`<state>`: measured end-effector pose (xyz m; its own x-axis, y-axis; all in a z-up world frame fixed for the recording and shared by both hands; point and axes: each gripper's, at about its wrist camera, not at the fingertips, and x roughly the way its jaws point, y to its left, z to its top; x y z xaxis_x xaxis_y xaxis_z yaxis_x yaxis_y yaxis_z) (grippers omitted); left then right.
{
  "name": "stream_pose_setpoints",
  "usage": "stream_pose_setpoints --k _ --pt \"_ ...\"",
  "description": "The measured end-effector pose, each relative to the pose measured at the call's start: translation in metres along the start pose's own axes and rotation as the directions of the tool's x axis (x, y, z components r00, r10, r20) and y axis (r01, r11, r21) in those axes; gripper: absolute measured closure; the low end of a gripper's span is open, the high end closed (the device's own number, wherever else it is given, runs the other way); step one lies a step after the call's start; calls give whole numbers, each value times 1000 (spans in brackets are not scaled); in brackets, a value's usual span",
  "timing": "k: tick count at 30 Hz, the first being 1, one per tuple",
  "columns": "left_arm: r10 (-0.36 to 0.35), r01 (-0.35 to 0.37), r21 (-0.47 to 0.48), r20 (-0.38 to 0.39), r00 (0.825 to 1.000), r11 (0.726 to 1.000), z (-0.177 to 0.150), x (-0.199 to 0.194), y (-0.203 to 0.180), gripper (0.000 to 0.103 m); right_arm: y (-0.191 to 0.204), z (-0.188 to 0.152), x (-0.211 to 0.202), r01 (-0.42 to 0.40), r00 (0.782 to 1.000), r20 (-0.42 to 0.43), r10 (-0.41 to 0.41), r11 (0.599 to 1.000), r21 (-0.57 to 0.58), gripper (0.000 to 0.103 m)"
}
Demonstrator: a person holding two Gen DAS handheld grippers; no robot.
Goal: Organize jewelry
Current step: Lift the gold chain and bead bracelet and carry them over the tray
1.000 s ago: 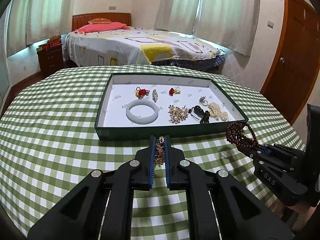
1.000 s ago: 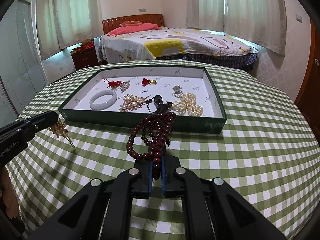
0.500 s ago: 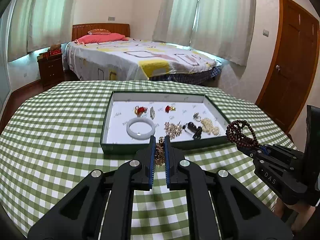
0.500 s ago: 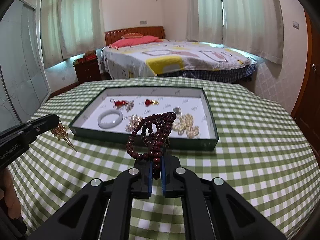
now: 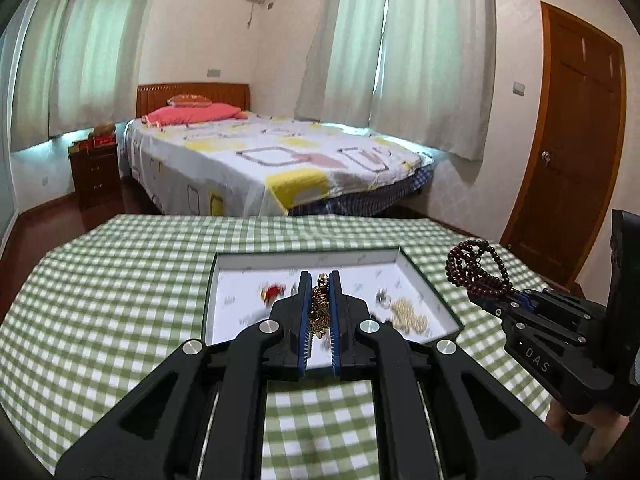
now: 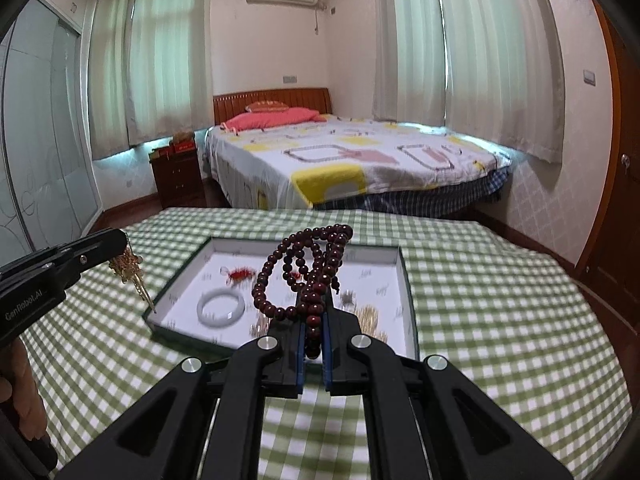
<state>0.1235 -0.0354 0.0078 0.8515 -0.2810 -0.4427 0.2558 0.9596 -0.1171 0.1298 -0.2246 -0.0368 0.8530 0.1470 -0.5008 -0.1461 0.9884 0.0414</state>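
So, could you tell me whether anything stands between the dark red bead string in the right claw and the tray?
Nothing visible does: the bead string hangs from the right claw above the tray's near edge, with only open air beneath.

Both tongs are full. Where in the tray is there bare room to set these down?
Tray: bare floor along the far wall, and the near-left corner in front of the white bangle. Crowded on the near right around the pearl strand. Checked cloth right of the tray is open.

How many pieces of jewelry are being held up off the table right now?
2. A dark red bead string in the right tool; a gold chain ornament in the left tool.
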Motion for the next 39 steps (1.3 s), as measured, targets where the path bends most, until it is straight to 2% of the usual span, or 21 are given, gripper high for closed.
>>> stream_pose_setpoints --k 8,18,24,29,39 --pt "-17 16 23 54 998 1000 33 24 -11 94 -5 34 16 9 998 66 -8 1000 -21 96" --pt "-32 29 38 82 996 999 55 69 -24 94 -14 50 50 7 996 91 -4 999 -31 96" --pt "-20 19 33 31 999 999 46 113 -26 94 -23 45 81 8 998 59 -6 999 -31 96" --pt "4 -3 20 -52 999 1000 31 156 -20 94 -32 37 111 10 1000 5 -9 1000 -21 96" --pt "56 -57 3 -218 974 998 7 222 -9 94 -44 24 160 12 994 -110 -13 1000 -14 96"
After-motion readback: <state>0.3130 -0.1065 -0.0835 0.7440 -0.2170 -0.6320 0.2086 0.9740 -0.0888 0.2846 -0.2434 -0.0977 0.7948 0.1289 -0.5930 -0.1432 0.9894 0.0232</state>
